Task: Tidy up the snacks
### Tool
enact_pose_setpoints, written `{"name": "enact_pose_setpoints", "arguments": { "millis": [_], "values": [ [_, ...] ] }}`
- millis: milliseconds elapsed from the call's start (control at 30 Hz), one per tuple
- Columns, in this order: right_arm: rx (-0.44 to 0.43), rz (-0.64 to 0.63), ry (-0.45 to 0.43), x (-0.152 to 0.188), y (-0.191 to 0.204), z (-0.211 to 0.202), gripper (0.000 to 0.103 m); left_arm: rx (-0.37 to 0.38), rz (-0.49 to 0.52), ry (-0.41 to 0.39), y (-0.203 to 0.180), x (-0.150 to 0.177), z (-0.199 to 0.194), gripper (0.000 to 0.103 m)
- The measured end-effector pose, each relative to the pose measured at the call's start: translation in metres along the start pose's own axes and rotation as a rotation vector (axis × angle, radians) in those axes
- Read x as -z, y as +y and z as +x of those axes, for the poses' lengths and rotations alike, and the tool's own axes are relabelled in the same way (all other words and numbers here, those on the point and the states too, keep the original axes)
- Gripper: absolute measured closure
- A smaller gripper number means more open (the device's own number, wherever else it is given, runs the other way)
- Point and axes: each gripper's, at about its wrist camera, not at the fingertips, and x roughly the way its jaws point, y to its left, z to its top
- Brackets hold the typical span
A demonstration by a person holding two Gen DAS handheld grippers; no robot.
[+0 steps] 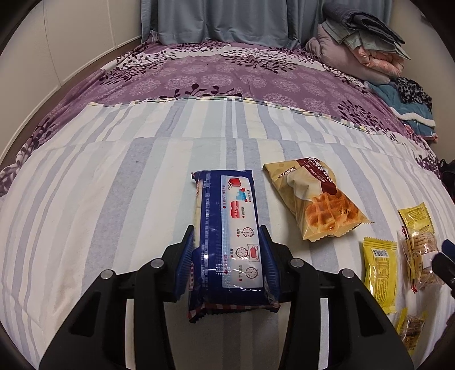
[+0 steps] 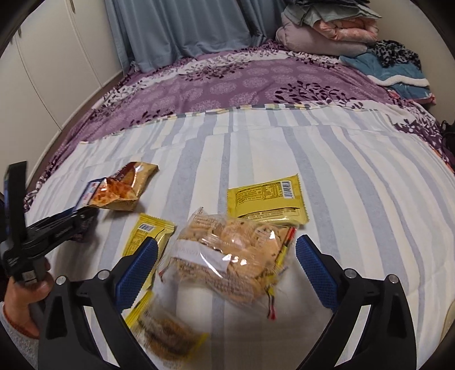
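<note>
My left gripper (image 1: pixel 227 236) is shut on a long blue cracker pack (image 1: pixel 227 227) that lies lengthwise on the striped bedspread. A waffle bag (image 1: pixel 315 196) lies just right of it. My right gripper (image 2: pixel 227 253) is open, its blue pads on either side of a clear bag of biscuits (image 2: pixel 227 256), without touching it. Two yellow packets (image 2: pixel 267 199) (image 2: pixel 148 233) lie beside that bag, and a small yellow-edged cookie packet (image 2: pixel 167 333) lies near my left finger. The left gripper (image 2: pixel 57 224) shows at the left of the right wrist view, held by a hand.
The striped spread (image 1: pixel 113 199) covers the near part of the bed; purple floral bedding (image 1: pixel 227 74) lies beyond. Folded blankets (image 1: pixel 358 48) and clothes are piled at the far right corner. A blue curtain (image 1: pixel 221 20) hangs behind, with white cabinets at the left.
</note>
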Motion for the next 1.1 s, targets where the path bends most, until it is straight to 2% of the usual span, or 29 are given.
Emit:
{"name": "enact_pose_setpoints", "arguments": {
  "millis": [167,367,500,567,1100],
  "values": [
    [0.057,-0.023,0.062,-0.003,0.006,0.021,0.005,0.003,0.004,-0.012,0.001,0.002,-0.006,0.058],
    [0.043,-0.029,0.084,0.002,0.005,0.031,0.005,0.008,0.010,-0.016,0.000,0.005,-0.011,0.058],
    [0.039,-0.041,0.075,0.004,0.007,0.028,0.007,0.002,0.011,-0.020,-0.001,0.006,-0.013,0.058],
    [0.030,-0.042,0.062,0.005,0.006,0.024,0.014,0.002,0.013,-0.025,-0.002,0.007,-0.017,0.058],
    [0.017,-0.008,-0.033,0.021,-0.011,-0.032,0.017,0.022,0.047,-0.098,-0.020,0.009,-0.064,0.058]
  ]
}}
